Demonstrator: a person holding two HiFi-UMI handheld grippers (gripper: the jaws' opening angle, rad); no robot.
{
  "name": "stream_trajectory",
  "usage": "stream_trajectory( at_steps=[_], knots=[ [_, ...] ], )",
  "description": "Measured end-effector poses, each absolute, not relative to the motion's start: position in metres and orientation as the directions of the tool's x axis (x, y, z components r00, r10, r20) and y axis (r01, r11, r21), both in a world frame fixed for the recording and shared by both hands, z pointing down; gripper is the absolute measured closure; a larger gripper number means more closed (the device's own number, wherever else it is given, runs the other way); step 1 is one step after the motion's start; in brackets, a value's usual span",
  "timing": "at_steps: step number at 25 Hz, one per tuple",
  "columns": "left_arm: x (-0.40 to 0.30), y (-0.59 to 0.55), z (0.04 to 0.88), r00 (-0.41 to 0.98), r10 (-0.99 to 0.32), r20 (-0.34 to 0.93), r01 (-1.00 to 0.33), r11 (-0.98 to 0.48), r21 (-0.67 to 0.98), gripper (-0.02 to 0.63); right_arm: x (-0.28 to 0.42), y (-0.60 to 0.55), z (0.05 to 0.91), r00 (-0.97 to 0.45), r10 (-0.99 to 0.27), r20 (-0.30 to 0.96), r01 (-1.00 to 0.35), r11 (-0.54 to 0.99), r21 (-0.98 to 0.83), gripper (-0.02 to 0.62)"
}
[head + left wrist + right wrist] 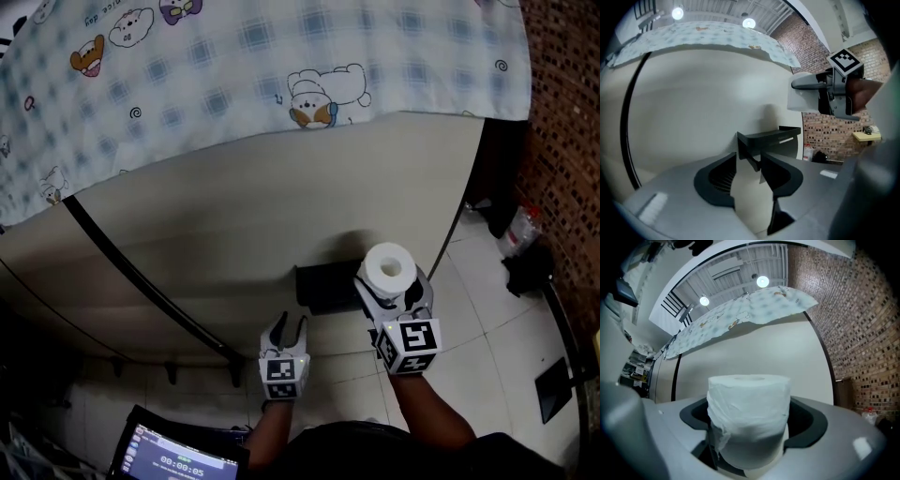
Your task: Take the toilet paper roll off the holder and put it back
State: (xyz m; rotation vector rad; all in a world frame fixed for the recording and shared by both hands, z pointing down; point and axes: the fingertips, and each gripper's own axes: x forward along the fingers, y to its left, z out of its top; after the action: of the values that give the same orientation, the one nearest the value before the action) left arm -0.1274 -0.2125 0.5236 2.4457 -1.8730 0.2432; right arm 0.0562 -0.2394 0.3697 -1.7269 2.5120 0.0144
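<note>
Beige wall (754, 357); roll (749, 418) between right fingers (809, 422)

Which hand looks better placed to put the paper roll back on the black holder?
The right gripper: its jaws clamp the toilet paper roll near the holder. The left gripper is open and empty.

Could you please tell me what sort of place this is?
Probably a mock bathroom station in an industrial hall: a black toilet paper holder on a beige partition, a brick wall, tiled floor.
</note>
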Motion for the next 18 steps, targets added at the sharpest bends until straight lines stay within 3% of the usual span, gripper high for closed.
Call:
stream_trajectory(
  at_steps=[1, 18],
  knots=[
    [-0.122, -0.213, 0.531, 0.269, -0.947, 0.178, -0.959, -0.281, -0.046, 0.422, 0.058, -0.239, 0.369, -0.354, -0.932, -0.082, -0.933, 0.358, -0.044, 0.144],
    [-0.070, -0.236, 0.549, 0.410, -0.882, 0.234, -0.905, -0.425, -0.015, 0.403, 0.065, -0.245, 0.375, -0.375, -0.925, -0.067, -0.924, 0.378, -0.050, 0.144]
  ],
)
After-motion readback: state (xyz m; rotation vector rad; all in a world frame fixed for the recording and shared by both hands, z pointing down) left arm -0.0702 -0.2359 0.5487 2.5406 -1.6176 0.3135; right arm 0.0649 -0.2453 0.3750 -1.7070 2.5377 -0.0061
